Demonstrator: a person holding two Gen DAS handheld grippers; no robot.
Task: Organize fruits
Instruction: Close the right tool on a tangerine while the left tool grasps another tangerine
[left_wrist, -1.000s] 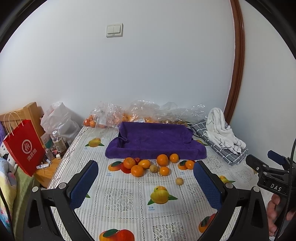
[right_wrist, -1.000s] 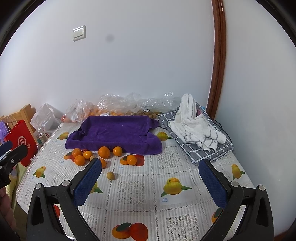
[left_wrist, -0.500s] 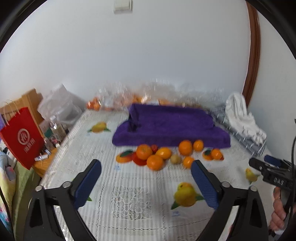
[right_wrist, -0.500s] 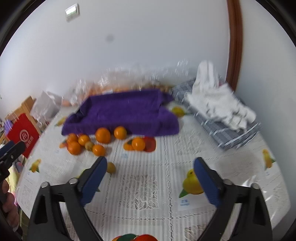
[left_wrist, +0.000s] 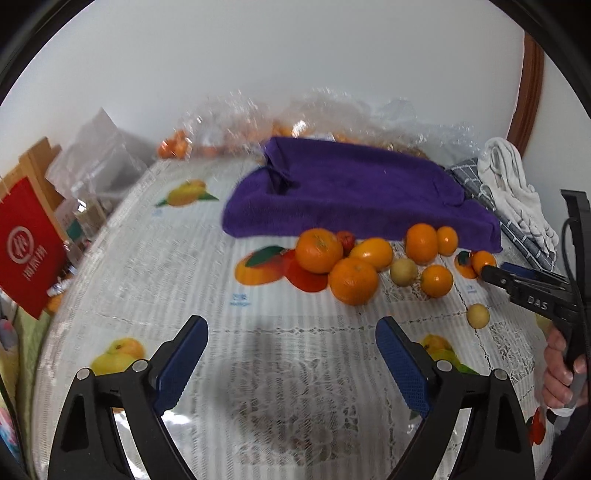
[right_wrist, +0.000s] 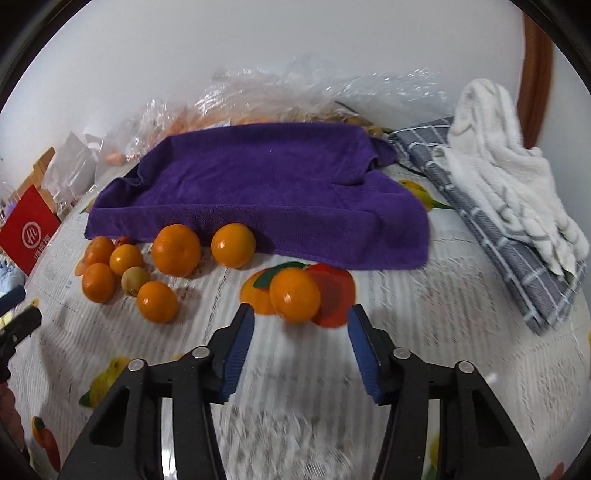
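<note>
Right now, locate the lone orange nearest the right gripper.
In the right wrist view, the orange sits on the tablecloth's printed fruit, just beyond the right gripper, before the purple towel.

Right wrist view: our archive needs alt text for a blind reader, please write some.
The right gripper, open and empty, has just been closing as it points at a lone orange on a fruit-print tablecloth. More oranges lie left, before a purple towel.
</note>
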